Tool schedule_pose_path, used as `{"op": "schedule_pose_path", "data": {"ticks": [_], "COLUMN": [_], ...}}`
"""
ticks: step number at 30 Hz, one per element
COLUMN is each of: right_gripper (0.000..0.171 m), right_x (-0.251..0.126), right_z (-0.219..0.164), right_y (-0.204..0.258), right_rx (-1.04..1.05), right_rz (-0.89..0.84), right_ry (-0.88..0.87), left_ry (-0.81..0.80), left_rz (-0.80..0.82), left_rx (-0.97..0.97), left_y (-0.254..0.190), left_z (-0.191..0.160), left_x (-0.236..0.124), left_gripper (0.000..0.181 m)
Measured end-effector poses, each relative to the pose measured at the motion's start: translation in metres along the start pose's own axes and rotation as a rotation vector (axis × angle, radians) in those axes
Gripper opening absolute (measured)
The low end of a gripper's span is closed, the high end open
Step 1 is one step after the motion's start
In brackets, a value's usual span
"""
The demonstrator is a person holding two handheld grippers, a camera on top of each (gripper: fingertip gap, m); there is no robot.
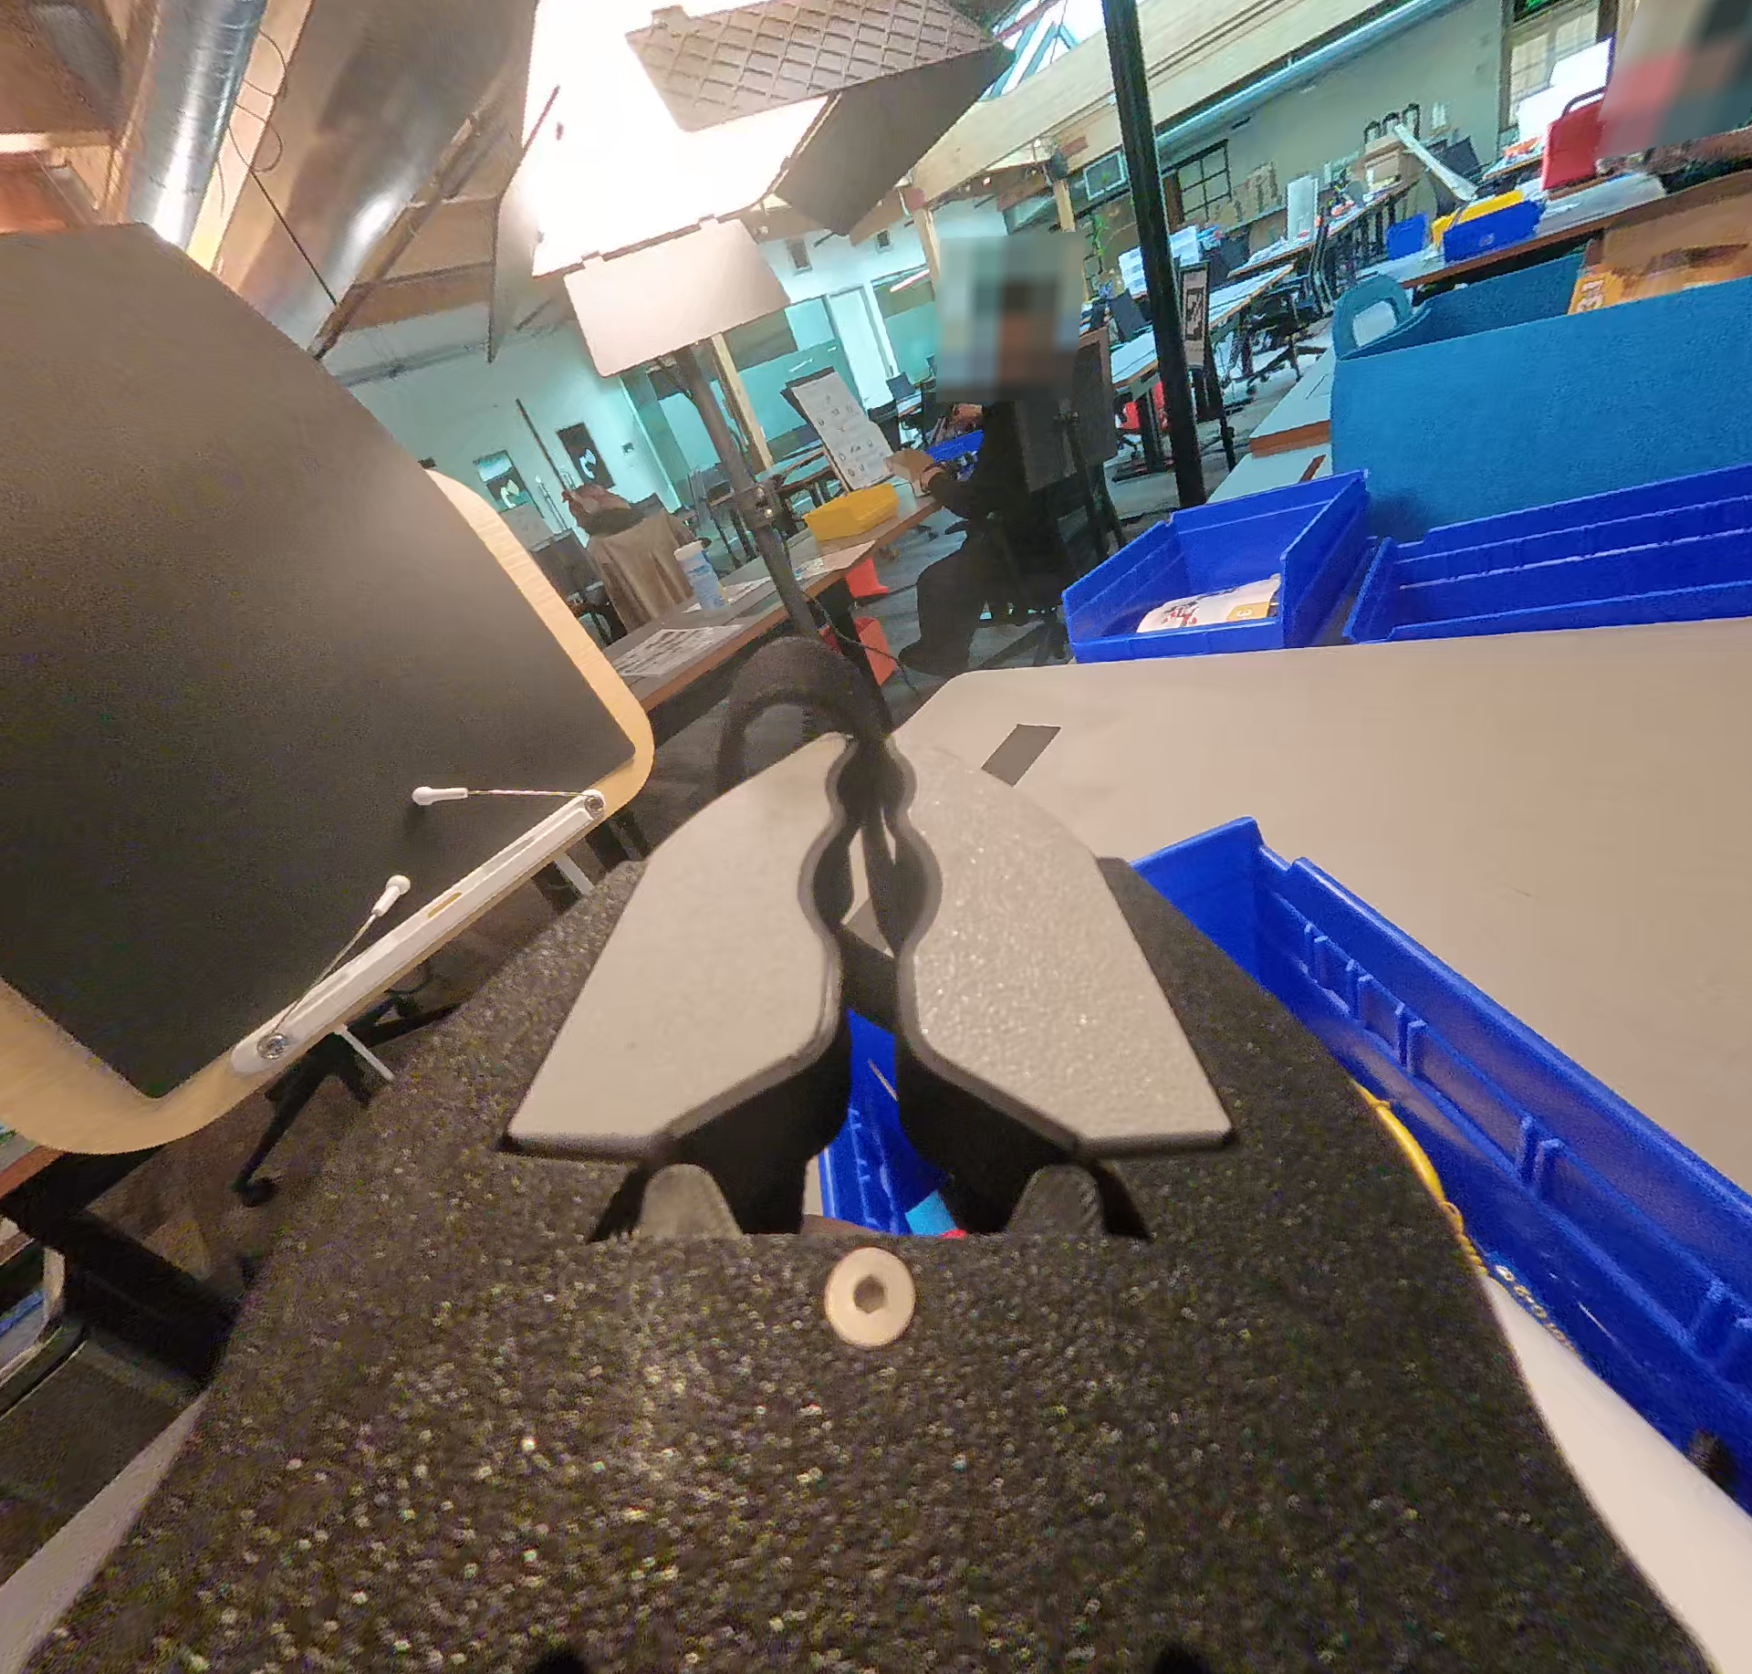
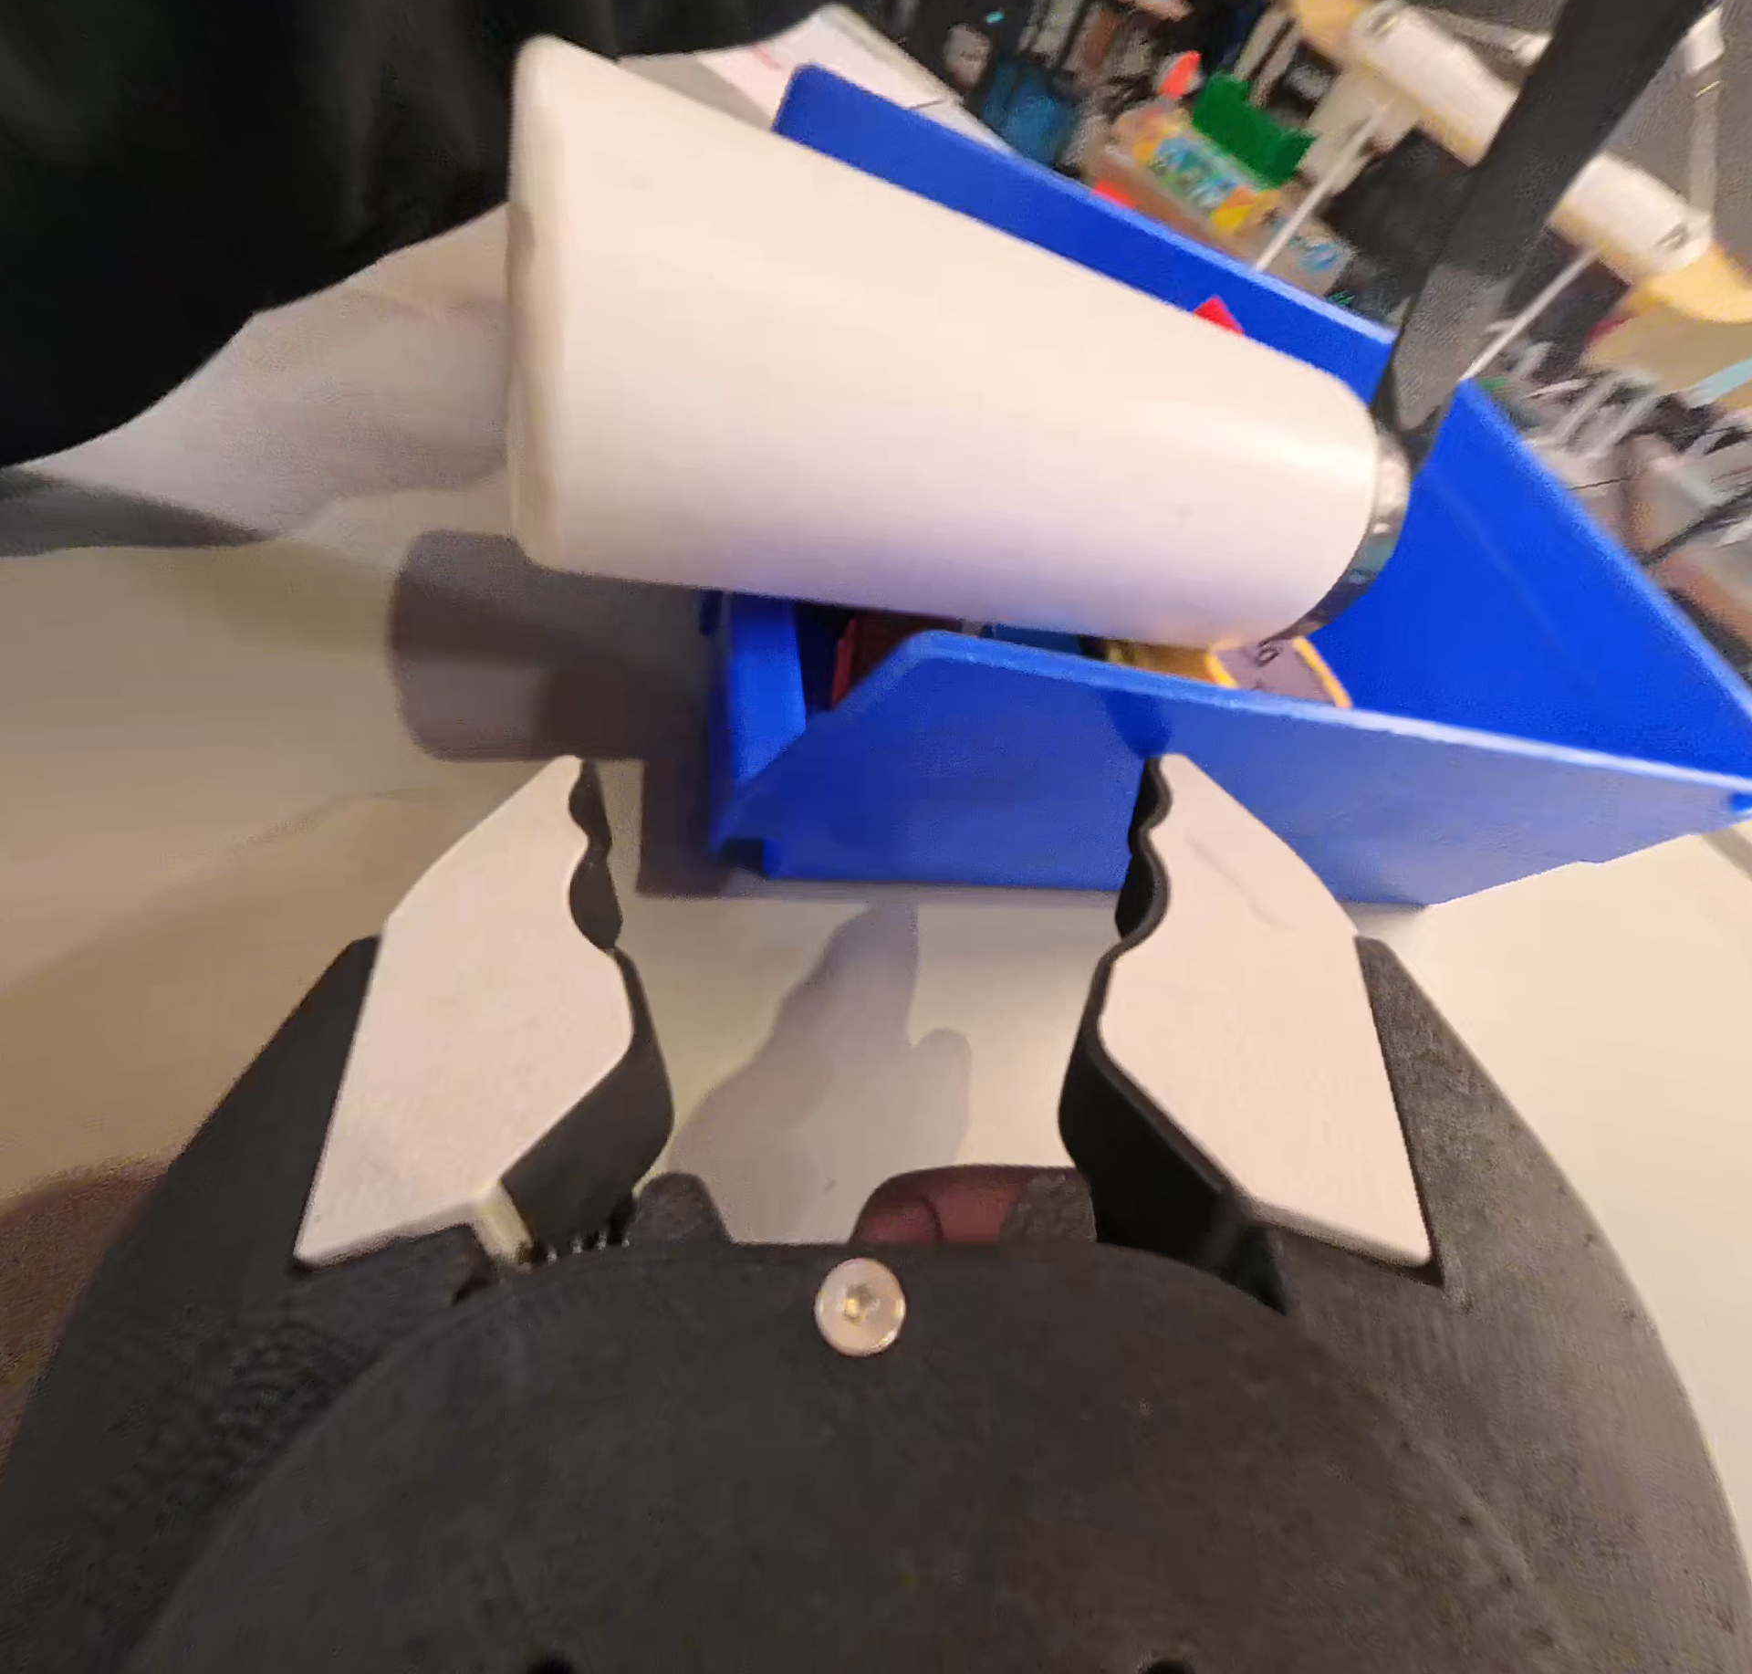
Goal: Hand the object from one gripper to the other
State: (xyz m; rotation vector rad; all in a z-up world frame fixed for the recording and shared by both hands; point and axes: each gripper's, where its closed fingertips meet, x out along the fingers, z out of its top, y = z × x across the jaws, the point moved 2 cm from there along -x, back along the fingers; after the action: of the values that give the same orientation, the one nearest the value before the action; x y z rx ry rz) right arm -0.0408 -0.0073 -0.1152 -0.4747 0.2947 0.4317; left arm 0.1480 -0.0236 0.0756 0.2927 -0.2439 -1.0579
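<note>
A white bottle hangs tilted in the air from a black strap at its metal neck, over the near corner of a blue bin. My left gripper is shut on that black strap; part of the white bottle shows at the lower right of the left wrist view. My right gripper is open and empty, its fingers just below and in front of the bottle, not touching it. The bottle casts a shadow on the table.
The blue bin holds several coloured items and also shows in the left wrist view. More blue bins stand at the grey table's far edge. A black-and-wood panel and a lamp stand are to the left. A person sits far behind. The grippers' ends are close to 30 centimetres from one another. My right tips are about 60 centimetres from the black-and-wood panel, my left tips only 40 centimetres.
</note>
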Motion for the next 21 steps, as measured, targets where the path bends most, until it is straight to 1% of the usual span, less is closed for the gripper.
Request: {"op": "schedule_pose_path", "data": {"ticks": [1, 2, 3, 4, 5, 7, 10, 13, 15, 18, 21], "right_gripper": [0.106, 0.105, 0.101, 0.101, 0.106, 0.105, 0.103, 0.097, 0.098, 0.099, 0.098], "right_x": [0.003, 0.007, 0.01, 0.014, 0.019, 0.028, 0.04, 0.039, 0.031, 0.02, 0.025], "right_z": [0.001, 0.003, 0.004, 0.004, 0.003, 0.0, -0.007, -0.012, -0.007, 0.01, 0.028], "right_y": [-0.002, -0.006, -0.012, -0.017, -0.022, -0.036, -0.065, -0.095, -0.098, -0.084, -0.092], "right_rx": [-0.01, -0.019, -0.023, -0.016, 0.003, 0.018, 0.017, 0.008, -0.019, -0.094, -0.202], "right_rz": [-0.051, -0.095, -0.121, -0.121, -0.108, -0.103, -0.132, -0.178, -0.172, -0.156, -0.256], "right_ry": [0.004, 0.005, 0.001, -0.001, 0.008, 0.037, 0.091, 0.106, 0.076, 0.006, -0.01], "left_ry": [0.002, 0.005, 0.01, 0.018, 0.027, 0.038, 0.027, -0.001, -0.02, -0.038, -0.04], "left_rz": [-0.011, -0.018, -0.021, -0.026, -0.034, -0.041, -0.031, -0.013, -0.001, 0.004, 0.001], "left_rx": [-0.013, -0.019, -0.019, -0.016, -0.013, -0.004, -0.007, -0.013, -0.016, -0.022, -0.024], "left_y": [0.0, 0.0, 0.0, 0.0, 0.0, 0.0, 0.004, 0.01, 0.013, 0.017, 0.016], "left_z": [-0.001, -0.004, -0.005, -0.007, -0.008, -0.009, -0.003, 0.005, 0.009, 0.014, 0.015], "left_x": [0.0, -0.002, -0.003, -0.004, -0.006, -0.011, -0.016, -0.022, -0.026, -0.029, -0.03], "left_gripper": [0.004, 0.004, 0.004, 0.004, 0.004, 0.004, 0.004, 0.004, 0.004, 0.003, 0.003]}}
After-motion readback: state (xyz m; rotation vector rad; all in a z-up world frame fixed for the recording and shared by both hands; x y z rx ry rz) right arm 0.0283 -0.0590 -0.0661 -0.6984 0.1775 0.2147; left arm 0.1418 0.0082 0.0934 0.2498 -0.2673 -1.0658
